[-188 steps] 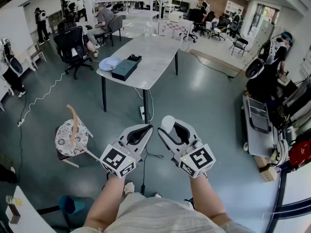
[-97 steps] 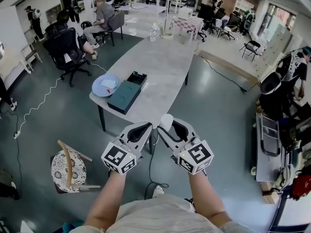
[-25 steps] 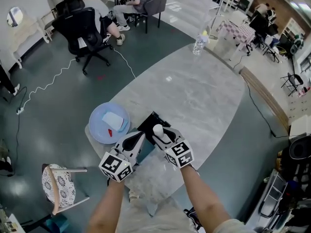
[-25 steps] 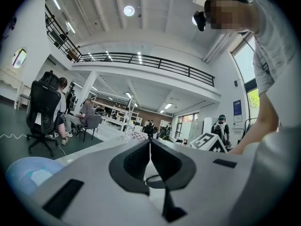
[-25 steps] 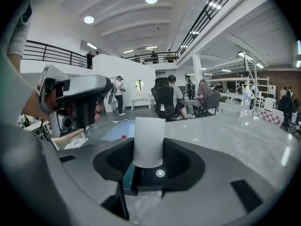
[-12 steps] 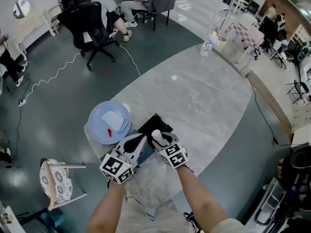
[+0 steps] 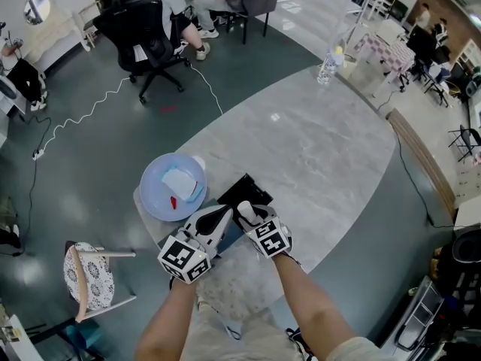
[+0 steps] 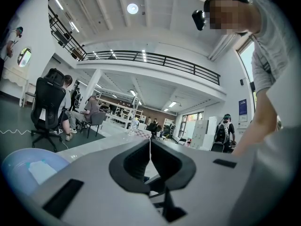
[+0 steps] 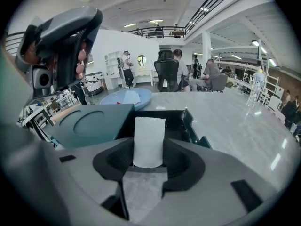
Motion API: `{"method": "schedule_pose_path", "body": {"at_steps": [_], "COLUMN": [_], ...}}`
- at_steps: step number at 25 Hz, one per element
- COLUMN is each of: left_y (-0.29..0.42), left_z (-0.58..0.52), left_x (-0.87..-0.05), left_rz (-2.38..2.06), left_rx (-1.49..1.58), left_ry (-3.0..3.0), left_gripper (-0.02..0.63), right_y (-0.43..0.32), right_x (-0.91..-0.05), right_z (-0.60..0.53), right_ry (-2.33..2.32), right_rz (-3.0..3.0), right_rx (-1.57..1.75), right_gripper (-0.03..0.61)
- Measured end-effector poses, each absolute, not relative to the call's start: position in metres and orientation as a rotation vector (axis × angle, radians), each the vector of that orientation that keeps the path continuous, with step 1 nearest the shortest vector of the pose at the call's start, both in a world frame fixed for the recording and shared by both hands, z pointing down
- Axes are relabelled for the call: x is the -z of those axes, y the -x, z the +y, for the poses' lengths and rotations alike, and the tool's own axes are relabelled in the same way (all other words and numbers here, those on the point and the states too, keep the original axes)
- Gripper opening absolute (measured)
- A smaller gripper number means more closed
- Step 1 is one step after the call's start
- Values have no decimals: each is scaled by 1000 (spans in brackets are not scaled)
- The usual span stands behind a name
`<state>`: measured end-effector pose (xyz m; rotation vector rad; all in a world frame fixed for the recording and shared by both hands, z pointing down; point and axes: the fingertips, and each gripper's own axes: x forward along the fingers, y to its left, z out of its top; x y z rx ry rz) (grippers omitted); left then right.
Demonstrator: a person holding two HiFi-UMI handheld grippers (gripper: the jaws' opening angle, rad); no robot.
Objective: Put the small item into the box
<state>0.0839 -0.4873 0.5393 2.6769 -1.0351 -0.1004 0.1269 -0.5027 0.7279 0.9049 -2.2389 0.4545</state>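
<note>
In the head view my right gripper (image 7: 243, 208) is shut on a small white item (image 7: 245, 206) and hovers over the near end of a dark teal box (image 7: 246, 191) on the grey marble table (image 7: 316, 164). In the right gripper view the white item (image 9: 149, 138) stands upright between the jaws. Just beyond it are the box's open black compartment (image 9: 176, 121) and, to the left, its teal lid (image 9: 89, 124). My left gripper (image 7: 224, 212) is shut on nothing beside the right one, its jaw tips touching (image 8: 150, 147).
A light blue plate (image 7: 173, 186) holding a white piece and a red bit sits left of the box near the table edge. A water bottle (image 7: 328, 65) stands at the far end. A patterned stool (image 7: 89, 284) and an office chair (image 7: 143, 28) stand on the floor.
Over the earlier frames the view closed in on the table and both grippers came over the box. In the last half second they shifted slightly; the white item stayed in the right gripper.
</note>
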Motion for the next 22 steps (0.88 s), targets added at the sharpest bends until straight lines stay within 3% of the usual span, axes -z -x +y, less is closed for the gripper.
{"method": "schedule_pose_path", "body": {"at_steps": [22], "left_y": [-82], "left_z": [-480], "left_x": [-533], "left_rz": [-1035], "left_rx": [106], "left_ry": [-2686], "left_gripper": [21], "right_y": [-127], "right_x": [-737], "right_z": [-501], "right_ry": [-931], "right_rz": [-2174], "right_rx": [-465], "right_gripper": [199]}}
